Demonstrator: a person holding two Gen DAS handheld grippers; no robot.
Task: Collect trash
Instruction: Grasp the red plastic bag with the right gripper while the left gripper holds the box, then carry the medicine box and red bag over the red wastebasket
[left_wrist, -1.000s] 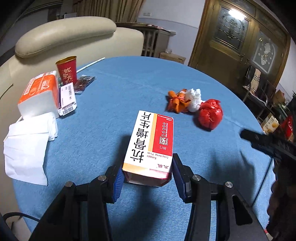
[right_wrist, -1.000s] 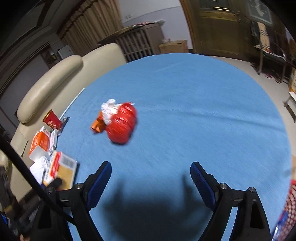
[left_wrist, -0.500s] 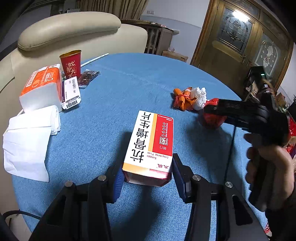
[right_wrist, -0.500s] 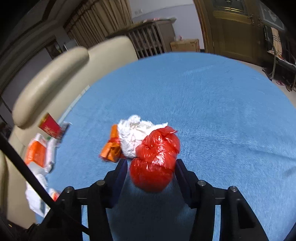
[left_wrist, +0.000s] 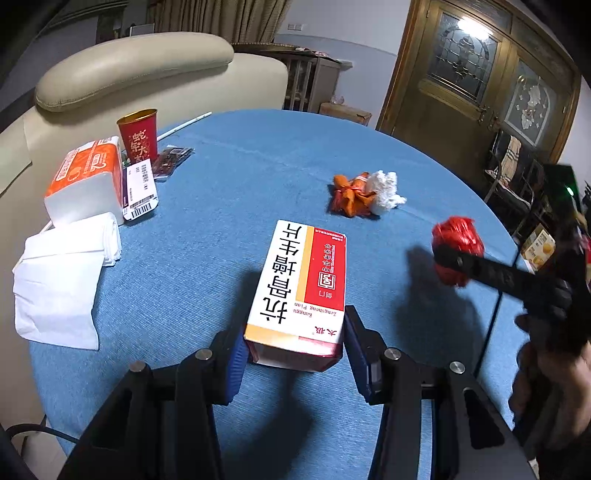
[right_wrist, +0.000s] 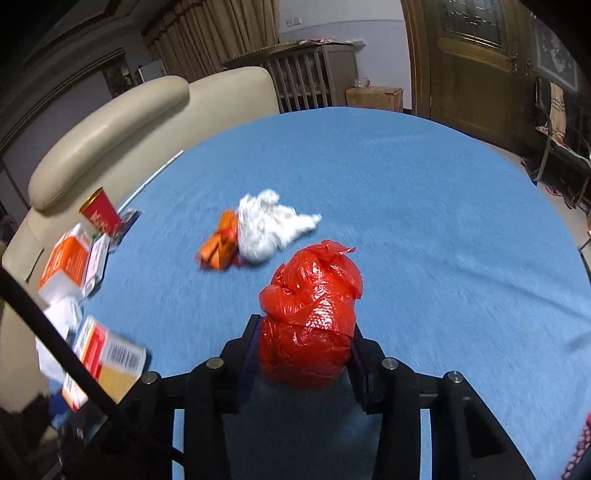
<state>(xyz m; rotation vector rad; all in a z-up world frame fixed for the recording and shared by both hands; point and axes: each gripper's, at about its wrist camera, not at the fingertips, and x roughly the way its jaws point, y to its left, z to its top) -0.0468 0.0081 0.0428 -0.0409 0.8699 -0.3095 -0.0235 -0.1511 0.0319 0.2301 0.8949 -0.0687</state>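
Note:
My left gripper (left_wrist: 293, 352) is shut on the near end of a white and red medicine box (left_wrist: 299, 284), which lies on the blue tablecloth (left_wrist: 258, 147). My right gripper (right_wrist: 304, 354) has a crumpled red plastic bag (right_wrist: 310, 314) between its pads, and its jaws are closing on it. In the left wrist view that red bag (left_wrist: 458, 236) sits at the tip of the right gripper (left_wrist: 452, 260), right of the box. An orange wrapper (left_wrist: 349, 194) and a white tissue wad (left_wrist: 384, 188) lie together beyond the box.
At the table's left stand a red paper cup (left_wrist: 138, 134), an orange tissue pack (left_wrist: 85, 177), a barcoded carton (left_wrist: 139, 188) and loose white napkins (left_wrist: 62, 273). A cream sofa (left_wrist: 140, 66) backs that side. A person's hand (left_wrist: 546, 369) holds the right gripper.
The right gripper reached the red bag, closed on it and pulled it away from the orange wrapper and tissue wad. The left gripper and its box stayed put.

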